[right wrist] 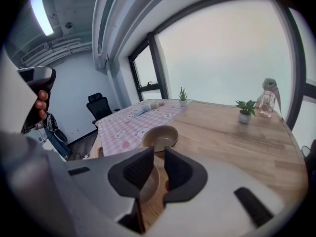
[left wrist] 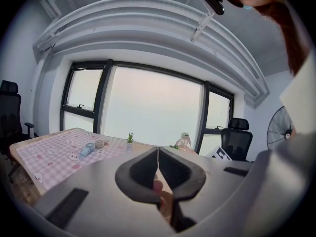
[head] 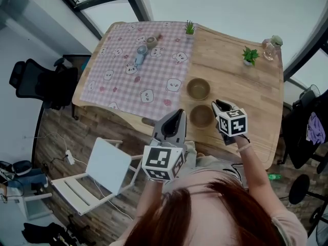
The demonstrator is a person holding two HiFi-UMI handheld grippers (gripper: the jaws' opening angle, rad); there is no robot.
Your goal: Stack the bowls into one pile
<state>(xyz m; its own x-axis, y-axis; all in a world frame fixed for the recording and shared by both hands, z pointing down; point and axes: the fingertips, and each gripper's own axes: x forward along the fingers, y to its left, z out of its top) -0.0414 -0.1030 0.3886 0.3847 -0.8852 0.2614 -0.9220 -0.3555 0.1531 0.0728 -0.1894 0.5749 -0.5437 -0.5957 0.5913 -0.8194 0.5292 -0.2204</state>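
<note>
Two brown bowls stand side by side on the wooden table (head: 241,86). The far bowl (head: 198,88) (right wrist: 159,135) stands alone. The near bowl (head: 201,116) (right wrist: 149,181) has my right gripper (head: 218,105) (right wrist: 159,152) at its right rim, and the jaws stand a narrow gap apart with the rim between them. My left gripper (head: 177,113) (left wrist: 158,152) is held over the table's near edge, left of the near bowl. It is shut with nothing in it.
A pink checked cloth (head: 138,70) covers the table's left half and carries a small blue item (head: 141,55). Two little plants (head: 190,28) (head: 250,55) and a glass bottle (head: 270,47) stand at the far side. A white chair (head: 102,168) is on the floor at the left.
</note>
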